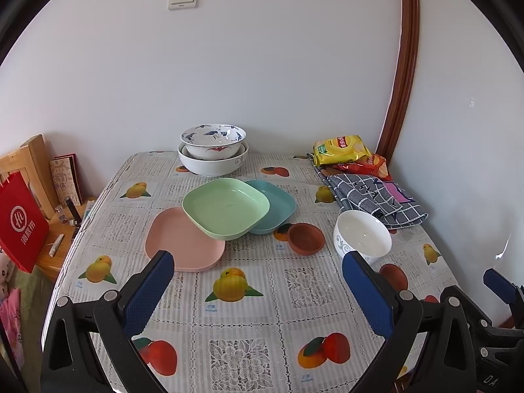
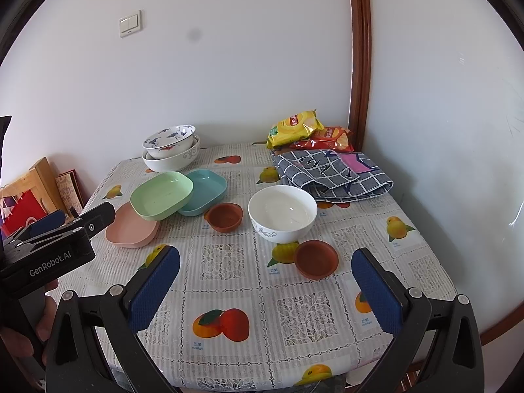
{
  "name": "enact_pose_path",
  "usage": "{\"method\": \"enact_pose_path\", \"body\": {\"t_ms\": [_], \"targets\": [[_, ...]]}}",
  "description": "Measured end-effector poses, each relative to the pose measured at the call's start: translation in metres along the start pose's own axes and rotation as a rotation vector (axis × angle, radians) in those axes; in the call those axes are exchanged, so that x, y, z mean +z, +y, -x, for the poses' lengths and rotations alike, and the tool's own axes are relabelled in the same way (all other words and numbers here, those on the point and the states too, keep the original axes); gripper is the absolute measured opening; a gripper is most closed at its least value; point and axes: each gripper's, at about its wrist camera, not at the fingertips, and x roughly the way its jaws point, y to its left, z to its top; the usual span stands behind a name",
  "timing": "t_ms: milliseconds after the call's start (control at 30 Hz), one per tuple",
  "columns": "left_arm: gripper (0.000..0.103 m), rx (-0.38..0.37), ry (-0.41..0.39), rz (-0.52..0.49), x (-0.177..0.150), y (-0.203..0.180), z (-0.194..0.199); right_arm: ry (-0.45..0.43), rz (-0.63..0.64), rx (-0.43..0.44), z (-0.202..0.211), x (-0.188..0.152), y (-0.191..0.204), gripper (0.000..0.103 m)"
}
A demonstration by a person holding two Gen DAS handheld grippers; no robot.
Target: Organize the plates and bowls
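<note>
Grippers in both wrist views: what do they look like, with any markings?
Both the left gripper and right gripper have black angular frames with silver pivot bolts and jaws faced in textured blue pads. The left one's body reads "GenRobot.AI" in white in the right wrist view.

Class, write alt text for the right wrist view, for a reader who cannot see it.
An open claw hovers over a fruit-print table holding three overlapping square plates, a white bowl, two small brown bowls and two stacked bowls by the wall. Snack bags and a checked cloth lie behind.
</note>
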Motion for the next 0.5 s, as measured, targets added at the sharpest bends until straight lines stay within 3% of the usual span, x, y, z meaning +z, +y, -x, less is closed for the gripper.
{"method": "enact_pose_path", "body": {"t_ms": [500], "targets": [[0.103,0.001,0.001,-0.001,-0.0022,0.0002,0.0006,0.004,0.001,0.000,-0.0005,0.0010,0.0009,0.103]]}}
